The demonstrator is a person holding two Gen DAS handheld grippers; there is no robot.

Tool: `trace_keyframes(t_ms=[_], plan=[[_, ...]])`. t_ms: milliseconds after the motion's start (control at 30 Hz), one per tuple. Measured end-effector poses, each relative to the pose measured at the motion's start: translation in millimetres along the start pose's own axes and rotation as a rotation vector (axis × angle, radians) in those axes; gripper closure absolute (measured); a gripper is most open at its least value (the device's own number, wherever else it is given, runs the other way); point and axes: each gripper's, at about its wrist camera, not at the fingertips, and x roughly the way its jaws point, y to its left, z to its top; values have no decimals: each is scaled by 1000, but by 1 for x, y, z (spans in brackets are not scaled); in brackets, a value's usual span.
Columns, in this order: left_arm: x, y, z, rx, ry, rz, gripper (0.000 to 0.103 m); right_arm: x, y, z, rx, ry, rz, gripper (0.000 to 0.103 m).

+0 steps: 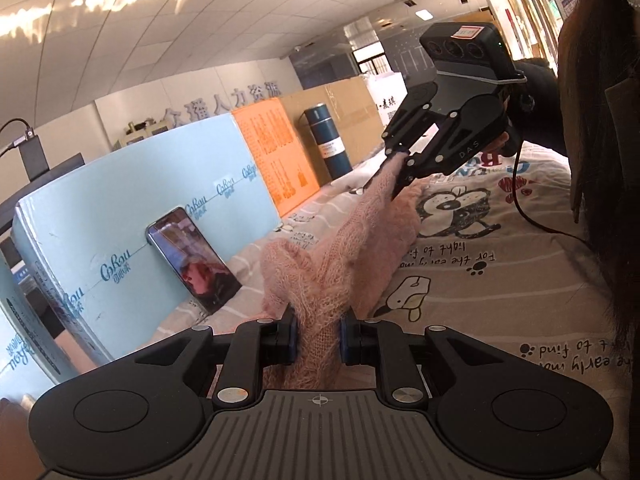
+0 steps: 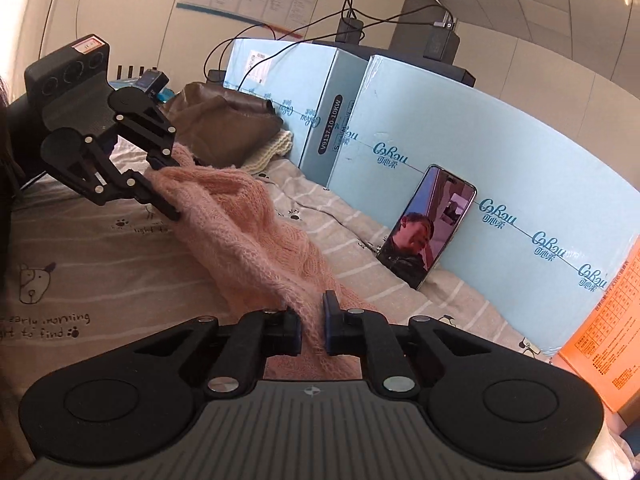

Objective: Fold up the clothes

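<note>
- Fuzzy pink knitted sweater (image 1: 352,248) hangs stretched above the cartoon-print bed sheet (image 1: 500,280) — held at both ends.
- Left tongs (image 1: 318,338) clamped on one end of it.
- Right tongs (image 2: 312,330) clamped on the other — near the propped smartphone (image 2: 428,228).

The pink knit sweater (image 1: 344,248) bunched so thickly that its sleeves and hem couldn't be told apart, and its near end vanished under the left gripper (image 1: 318,342). In the right wrist view the sweater (image 2: 248,232) covered the pads of the left gripper (image 2: 168,184). The phone (image 2: 428,232) blocked part of the blue box (image 2: 520,168) behind it. Beside that box, the orange box (image 2: 604,340) was cut off by the frame edge, its print too small to read.
</note>
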Motion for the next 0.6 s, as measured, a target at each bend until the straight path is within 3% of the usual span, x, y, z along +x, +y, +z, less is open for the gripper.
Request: trace_keyframes(t_ms=[333,433,500,567,600], plan=[[-17,-26,-24,-45,164,-76,85,-27,57,-25,206,98,51,94],[-17,-31,-35,-87,215,-84,80,-31,60,-32,269,113,43,91],[-19,-34,-38,-105,224,-76,67,-35,63,-35,294,105,30,83],[-24,-35,-38,-119,209,-62,54,-43,62,-37,324,80,-3,63],[-27,-35,-38,-126,200,-54,44,-48,60,-38,342,64,-25,63]])
